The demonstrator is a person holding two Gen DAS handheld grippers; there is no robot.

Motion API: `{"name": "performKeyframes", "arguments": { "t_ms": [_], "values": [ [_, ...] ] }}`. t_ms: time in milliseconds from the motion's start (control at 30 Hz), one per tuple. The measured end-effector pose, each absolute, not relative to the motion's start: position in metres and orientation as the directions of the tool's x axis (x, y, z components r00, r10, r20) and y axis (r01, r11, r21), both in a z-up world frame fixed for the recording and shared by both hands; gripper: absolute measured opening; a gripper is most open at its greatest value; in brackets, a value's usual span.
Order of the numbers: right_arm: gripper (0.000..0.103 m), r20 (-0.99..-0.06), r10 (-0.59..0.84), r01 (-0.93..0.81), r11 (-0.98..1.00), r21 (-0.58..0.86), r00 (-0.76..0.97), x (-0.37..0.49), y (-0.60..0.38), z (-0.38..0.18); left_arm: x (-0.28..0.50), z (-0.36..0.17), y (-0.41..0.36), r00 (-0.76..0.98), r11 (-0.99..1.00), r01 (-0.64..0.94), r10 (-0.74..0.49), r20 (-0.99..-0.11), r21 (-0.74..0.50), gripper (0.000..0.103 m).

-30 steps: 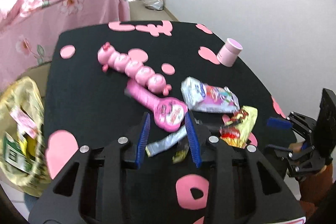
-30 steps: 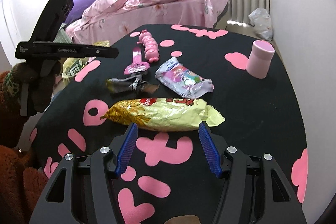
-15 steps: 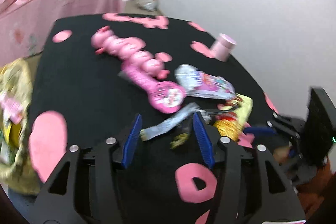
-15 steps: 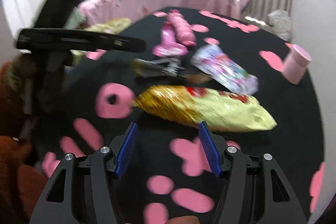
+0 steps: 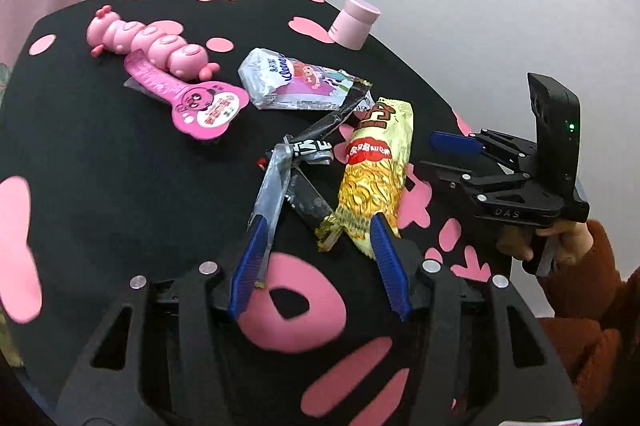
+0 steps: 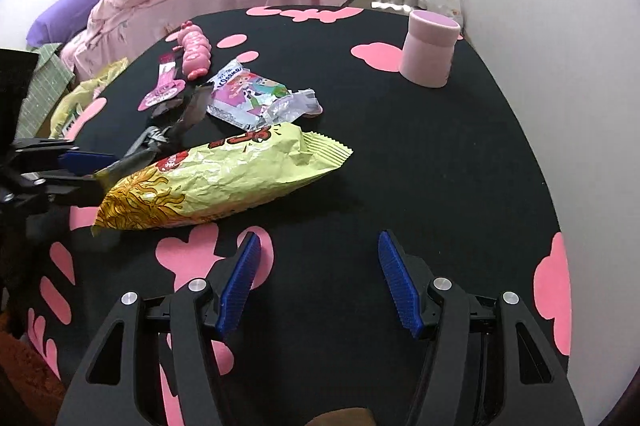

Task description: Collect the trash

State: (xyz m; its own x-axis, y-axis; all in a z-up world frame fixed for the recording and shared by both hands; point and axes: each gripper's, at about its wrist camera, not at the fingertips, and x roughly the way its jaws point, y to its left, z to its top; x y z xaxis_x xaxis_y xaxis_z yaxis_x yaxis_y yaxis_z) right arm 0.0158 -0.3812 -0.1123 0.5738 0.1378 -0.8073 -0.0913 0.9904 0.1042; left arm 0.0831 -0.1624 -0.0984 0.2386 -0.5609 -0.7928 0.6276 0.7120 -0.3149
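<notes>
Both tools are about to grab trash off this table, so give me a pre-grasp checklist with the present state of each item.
1. Left tool open: ok, nothing pinched.
2. Wrapper between its fingers: ok, the silver and black wrapper and the tail of the yellow snack bag lie there.
3. Only one piece in the grasp: not ok, two overlap.
4. Right tool open: ok.
5. Right tool lined up on the bag: not ok, bare tablecloth between its fingers.
6. Pink caterpillar toy clear of the grasp: ok.
</notes>
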Motion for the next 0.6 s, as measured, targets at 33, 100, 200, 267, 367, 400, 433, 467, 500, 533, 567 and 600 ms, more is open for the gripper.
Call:
{"name": "performKeyframes", "arguments": {
  "t_ms": [33,100,200,267,367,400,433,467,500,533,567,600],
  "values": [
    [0.058,-0.808,0.136,-0.075,0.991,0.113,0.573,0.017,-0.382,-0.112,0.082,-0.097,-0.159,0.26,0.727,0.616,-0.551,-0.793,-0.303,0.051],
    [0.057,-0.82,0.127,-0.073,0.992,0.104,0.558,0.017,-0.379,-0.11,0.082,-0.09,-0.149,0.326,0.775,0.573,-0.516,-0.792,-0.268,0.051],
    [0.058,-0.819,0.177,-0.042,0.982,0.185,0.546,0.015,-0.379,-0.103,0.088,-0.079,-0.129,0.412,0.84,0.482,-0.466,-0.783,-0.247,0.051],
    [0.058,-0.779,0.243,-0.036,0.961,0.273,0.578,0.008,-0.378,-0.093,0.093,-0.071,-0.116,0.458,0.87,0.427,-0.442,-0.771,-0.246,0.051],
    [0.058,-0.728,0.406,-0.065,0.892,0.448,0.553,0.015,-0.367,-0.091,0.1,-0.066,-0.099,0.5,0.895,0.352,-0.428,-0.753,-0.274,0.051],
    [0.057,-0.721,0.445,-0.065,0.87,0.489,0.532,0.023,-0.363,-0.095,0.104,-0.067,-0.095,0.5,0.897,0.335,-0.43,-0.752,-0.29,0.051],
    [0.057,-0.726,0.448,-0.052,0.866,0.497,0.522,0.031,-0.361,-0.098,0.105,-0.068,-0.093,0.495,0.897,0.325,-0.43,-0.755,-0.299,0.051],
    [0.057,-0.742,0.428,-0.032,0.875,0.483,0.515,0.04,-0.359,-0.099,0.106,-0.07,-0.092,0.489,0.899,0.319,-0.427,-0.761,-0.299,0.051],
    [0.057,-0.755,0.401,-0.029,0.891,0.453,0.52,0.049,-0.357,-0.1,0.105,-0.071,-0.091,0.486,0.901,0.32,-0.421,-0.766,-0.293,0.051],
    [0.057,-0.766,0.351,-0.036,0.918,0.395,0.539,0.06,-0.355,-0.097,0.104,-0.071,-0.091,0.486,0.901,0.325,-0.419,-0.767,-0.287,0.051],
    [0.057,-0.78,0.282,-0.037,0.948,0.316,0.559,0.069,-0.353,-0.094,0.102,-0.071,-0.093,0.486,0.901,0.329,-0.419,-0.767,-0.284,0.051],
    [0.057,-0.785,0.217,-0.041,0.97,0.238,0.58,0.077,-0.352,-0.09,0.101,-0.072,-0.094,0.485,0.899,0.335,-0.421,-0.766,-0.282,0.051]
  ]
}}
